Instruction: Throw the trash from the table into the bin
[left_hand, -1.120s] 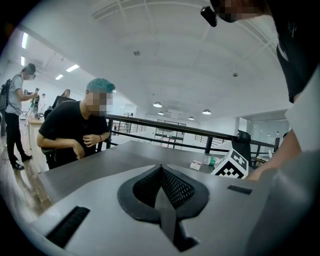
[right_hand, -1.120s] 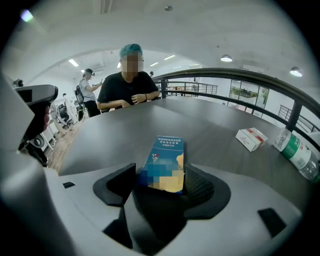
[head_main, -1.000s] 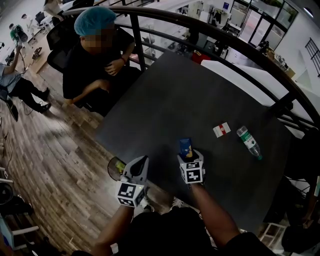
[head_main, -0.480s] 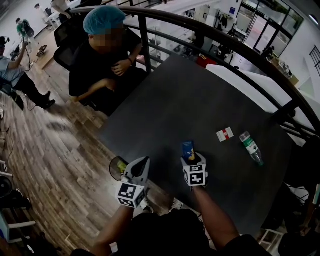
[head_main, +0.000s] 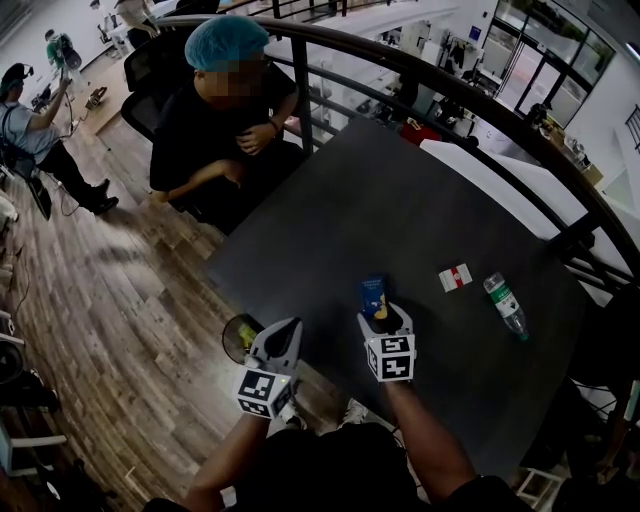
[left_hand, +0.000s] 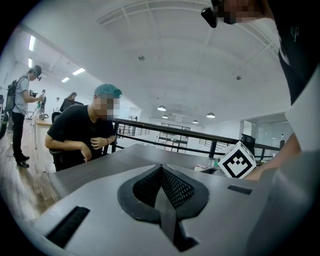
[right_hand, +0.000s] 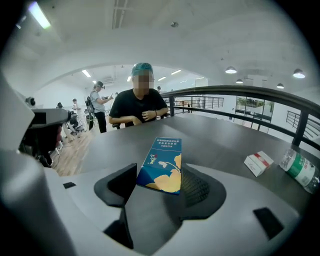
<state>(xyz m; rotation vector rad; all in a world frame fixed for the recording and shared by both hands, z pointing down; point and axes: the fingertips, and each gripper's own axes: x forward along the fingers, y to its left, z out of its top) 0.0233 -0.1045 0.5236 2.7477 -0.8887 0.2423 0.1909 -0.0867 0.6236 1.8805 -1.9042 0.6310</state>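
A flat blue box with a yellow pattern (right_hand: 162, 164) sticks out forward between the jaws of my right gripper (right_hand: 160, 182), which is shut on it and holds it just above the dark table (head_main: 380, 200). In the head view the blue box (head_main: 374, 296) and right gripper (head_main: 378, 312) are near the table's front edge. My left gripper (head_main: 283, 330) is shut and empty at the table's front left corner, above a round bin (head_main: 237, 335) on the floor. In the left gripper view its black pads (left_hand: 161, 170) meet with nothing between them.
A small white and red packet (head_main: 456, 277) and a plastic bottle with a green label (head_main: 505, 305) lie to the right on the table. A person in a blue cap (head_main: 225, 110) sits at the far left side. A dark railing (head_main: 520, 120) curves behind the table.
My right gripper has risen slightly off the table with the blue box in it. The left gripper has stayed where it was.
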